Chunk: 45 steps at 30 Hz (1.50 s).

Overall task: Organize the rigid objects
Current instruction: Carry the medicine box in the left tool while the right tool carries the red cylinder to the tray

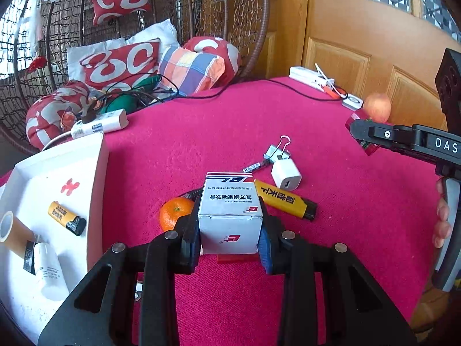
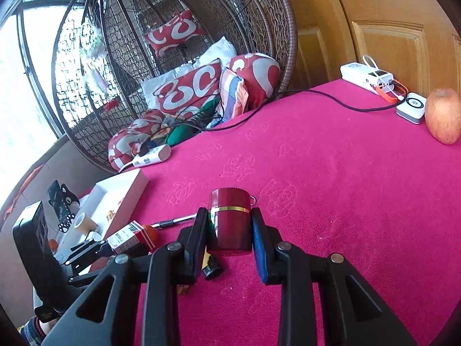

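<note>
My left gripper point(image 1: 230, 230) is shut on a white medicine box point(image 1: 227, 199) with a red and blue stripe, held just above the pink cloth. A mandarin point(image 1: 175, 213), a yellow lighter point(image 1: 285, 201), a white charger plug point(image 1: 285, 175), a binder clip point(image 1: 276, 150) and a pen point(image 1: 255, 167) lie beyond it. My right gripper point(image 2: 230, 230) is shut on a dark red cylinder point(image 2: 229, 204) with a gold band, lifted off the cloth. The left wrist view shows the right gripper point(image 1: 360, 132) at the right. The right wrist view shows the left gripper point(image 2: 100, 248) with the box point(image 2: 129, 235) at the lower left.
A white tray point(image 1: 96, 178) at the left holds a second yellow lighter point(image 1: 66, 216), a white tube point(image 1: 49, 271) and an orange roll point(image 1: 11, 230). An apple point(image 2: 442, 115), a power bank point(image 2: 366, 76) and a small white device point(image 2: 410, 106) sit at the far right. Behind stand a wicker chair with cushions point(image 2: 190, 92) and wooden doors.
</note>
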Available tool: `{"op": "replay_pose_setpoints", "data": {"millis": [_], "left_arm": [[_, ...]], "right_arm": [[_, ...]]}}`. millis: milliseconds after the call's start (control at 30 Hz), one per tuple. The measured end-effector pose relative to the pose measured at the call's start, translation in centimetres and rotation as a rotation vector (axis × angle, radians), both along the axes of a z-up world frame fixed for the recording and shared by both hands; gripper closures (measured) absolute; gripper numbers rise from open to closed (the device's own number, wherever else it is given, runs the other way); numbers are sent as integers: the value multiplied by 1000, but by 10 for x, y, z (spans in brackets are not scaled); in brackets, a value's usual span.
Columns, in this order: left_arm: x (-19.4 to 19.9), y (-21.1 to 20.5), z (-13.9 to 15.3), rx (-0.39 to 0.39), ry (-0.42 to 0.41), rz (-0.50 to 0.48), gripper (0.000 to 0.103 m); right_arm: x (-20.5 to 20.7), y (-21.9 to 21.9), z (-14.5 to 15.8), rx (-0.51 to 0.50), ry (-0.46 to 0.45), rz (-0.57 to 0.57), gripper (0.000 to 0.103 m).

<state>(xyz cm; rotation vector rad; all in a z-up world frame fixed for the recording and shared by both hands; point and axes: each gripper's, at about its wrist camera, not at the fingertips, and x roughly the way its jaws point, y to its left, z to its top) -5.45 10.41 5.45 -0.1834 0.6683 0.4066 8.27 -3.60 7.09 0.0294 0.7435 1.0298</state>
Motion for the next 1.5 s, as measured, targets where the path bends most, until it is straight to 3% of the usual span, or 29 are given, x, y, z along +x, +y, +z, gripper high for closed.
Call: {"op": "replay_pose_setpoints", "data": {"millis": [400, 1500], "left_arm": [[-44, 0, 41, 14, -127, 32, 71], [-153, 68, 59, -33, -277, 282, 71]], "right_arm": [[-40, 15, 33, 46, -70, 86, 75], [-125, 108, 56, -20, -175, 323, 75]]}}
